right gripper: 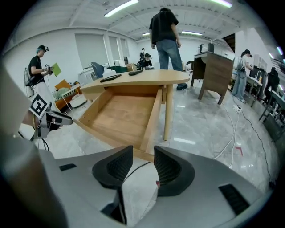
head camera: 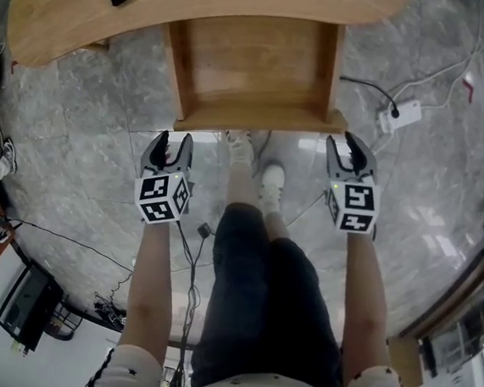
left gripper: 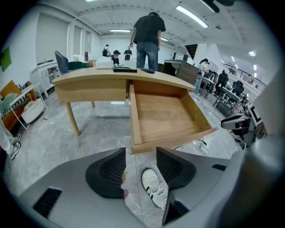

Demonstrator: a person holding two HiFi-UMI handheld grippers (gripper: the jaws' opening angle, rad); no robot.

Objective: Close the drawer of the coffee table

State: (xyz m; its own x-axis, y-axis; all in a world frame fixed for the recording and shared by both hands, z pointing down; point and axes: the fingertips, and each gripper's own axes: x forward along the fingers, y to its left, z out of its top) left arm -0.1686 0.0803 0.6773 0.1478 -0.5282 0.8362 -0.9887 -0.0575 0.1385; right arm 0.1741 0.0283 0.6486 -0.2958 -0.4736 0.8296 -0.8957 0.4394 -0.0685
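Nearest you, your left gripper (head camera: 172,139) holds its black ribbed jaws well apart with nothing between them; through the gap you see only the grey marble floor (head camera: 84,148) and your white shoe (left gripper: 153,189). Your right gripper (head camera: 351,144) is also parted, somewhat less widely, and it is just as empty. Just ahead of both sets of tips lies the front board (head camera: 262,118) of the pulled-out light-wood drawer (head camera: 255,62). The board's long axis runs across you from one gripper to the other, so each gripper faces one end of it. Both look about equally near, and neither seems to touch it. Beyond the board, the empty box runs away from you under the curved wooden coffee table (head camera: 64,10), so your push should go straight forward.
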